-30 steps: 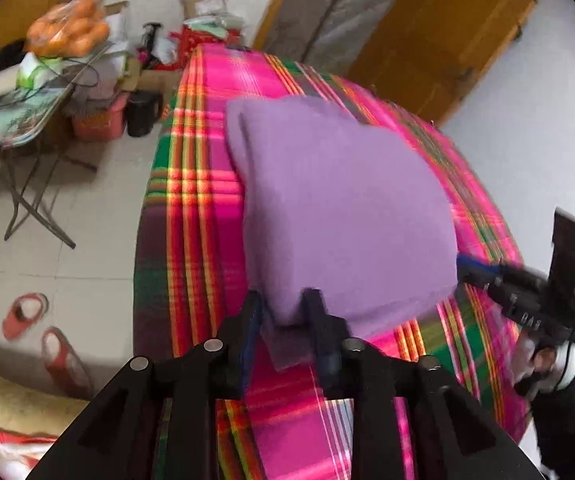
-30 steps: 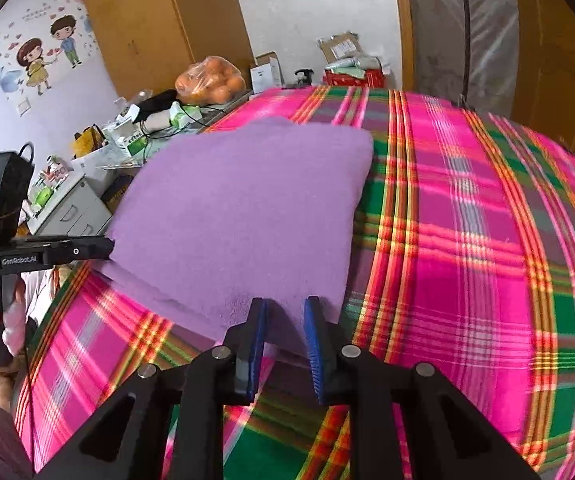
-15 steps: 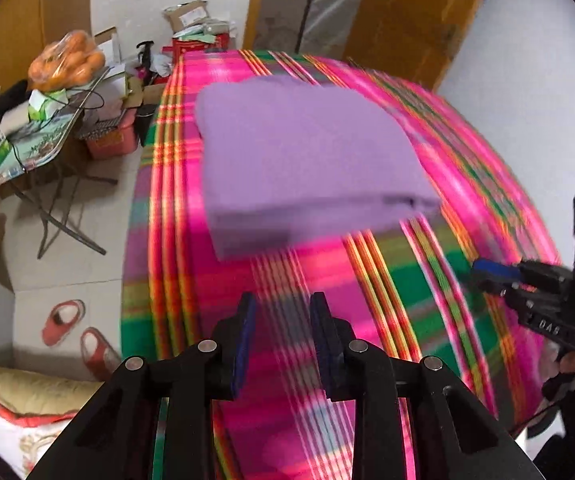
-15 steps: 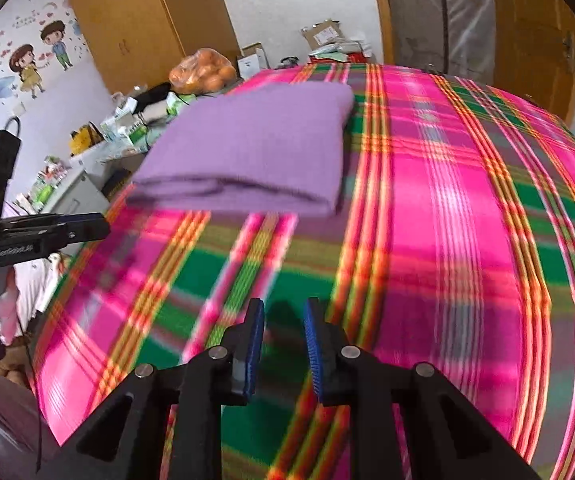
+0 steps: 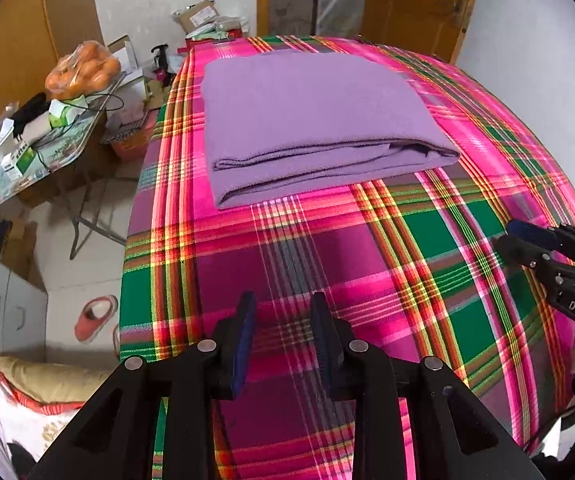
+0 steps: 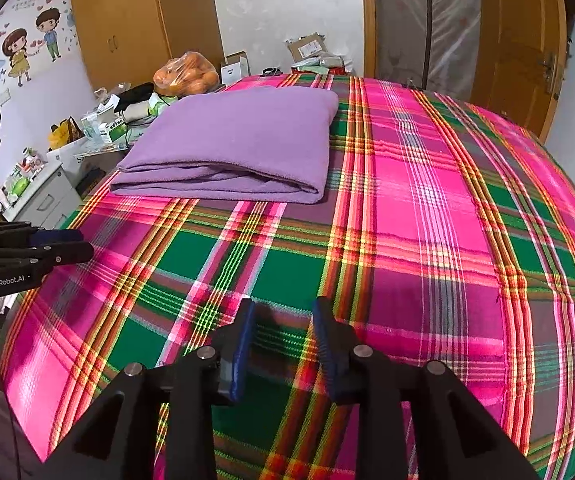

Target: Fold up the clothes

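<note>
A purple garment (image 5: 307, 120) (image 6: 239, 144) lies folded in a flat rectangle on the far left part of the plaid bedspread (image 5: 367, 260) (image 6: 407, 240), its layered edges facing me. My left gripper (image 5: 281, 312) is open, hovering over bare plaid well short of the garment, nothing between its fingers. My right gripper (image 6: 281, 316) is also open and empty, likewise back from the garment. Each gripper shows in the other's view: the right one (image 5: 527, 240) at the right edge, the left one (image 6: 59, 244) at the left edge.
Left of the bed stands a cluttered folding table (image 5: 31, 160) with boxes and a bag of oranges (image 5: 81, 70). Red slippers (image 5: 95, 318) lie on the floor. Grey drawers (image 6: 43, 200) sit by the bed. Wooden doors (image 6: 519, 64) are behind.
Both grippers let go of the purple garment's near edge and pulled back toward me. The garment now lies flat and folded on the bed, farther from both grippers.
</note>
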